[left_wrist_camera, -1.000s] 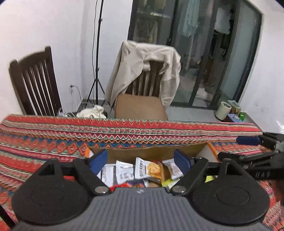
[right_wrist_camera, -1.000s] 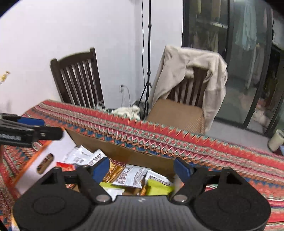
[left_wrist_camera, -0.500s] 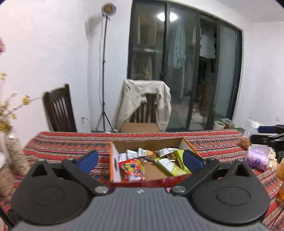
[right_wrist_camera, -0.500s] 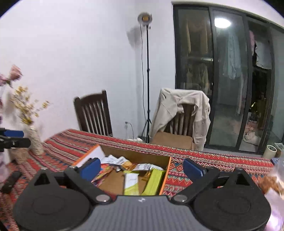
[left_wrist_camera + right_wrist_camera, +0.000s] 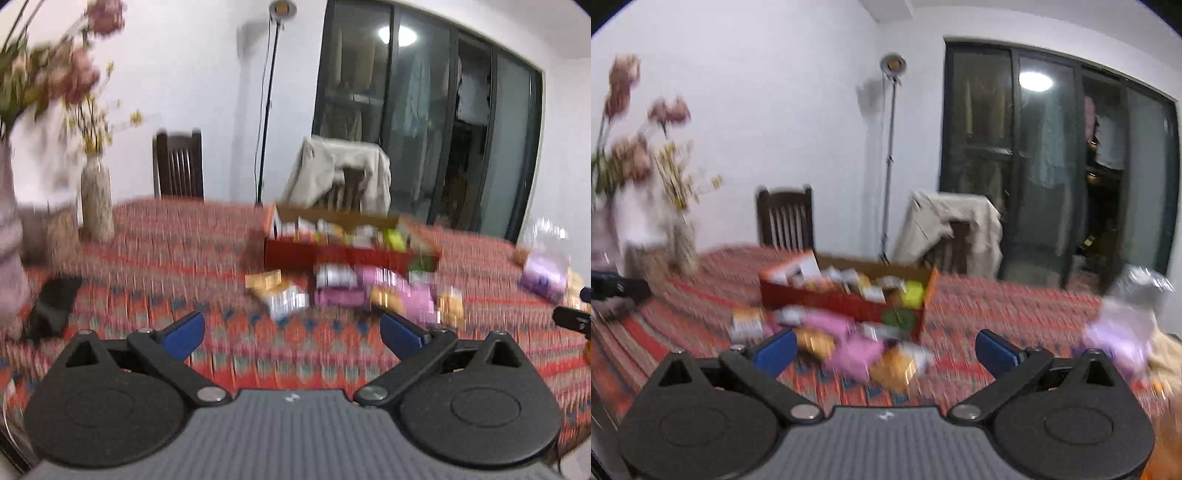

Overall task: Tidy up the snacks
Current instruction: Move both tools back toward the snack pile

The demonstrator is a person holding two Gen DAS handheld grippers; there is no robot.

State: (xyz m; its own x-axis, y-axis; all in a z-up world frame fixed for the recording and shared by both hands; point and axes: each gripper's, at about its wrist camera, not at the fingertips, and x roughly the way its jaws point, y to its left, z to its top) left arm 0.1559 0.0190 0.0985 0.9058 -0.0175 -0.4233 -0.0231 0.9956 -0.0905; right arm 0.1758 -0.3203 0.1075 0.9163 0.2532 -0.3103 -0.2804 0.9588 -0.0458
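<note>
Patterned tablecloth (image 5: 155,258) | snack box (image 5: 347,254) – loose packets (image 5: 857,350) | both grippers agape

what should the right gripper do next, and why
Probably ease the right gripper forward and down onto the pink packet just ahead of it. Its jaws are open and empty, loose snacks lie on the tablecloth in front of the box, and the blurred view advises slowing first.

Heavy motion blur, fisheye bending, dim indoor ceiling-light (image 5: 397,36) glare.
</note>
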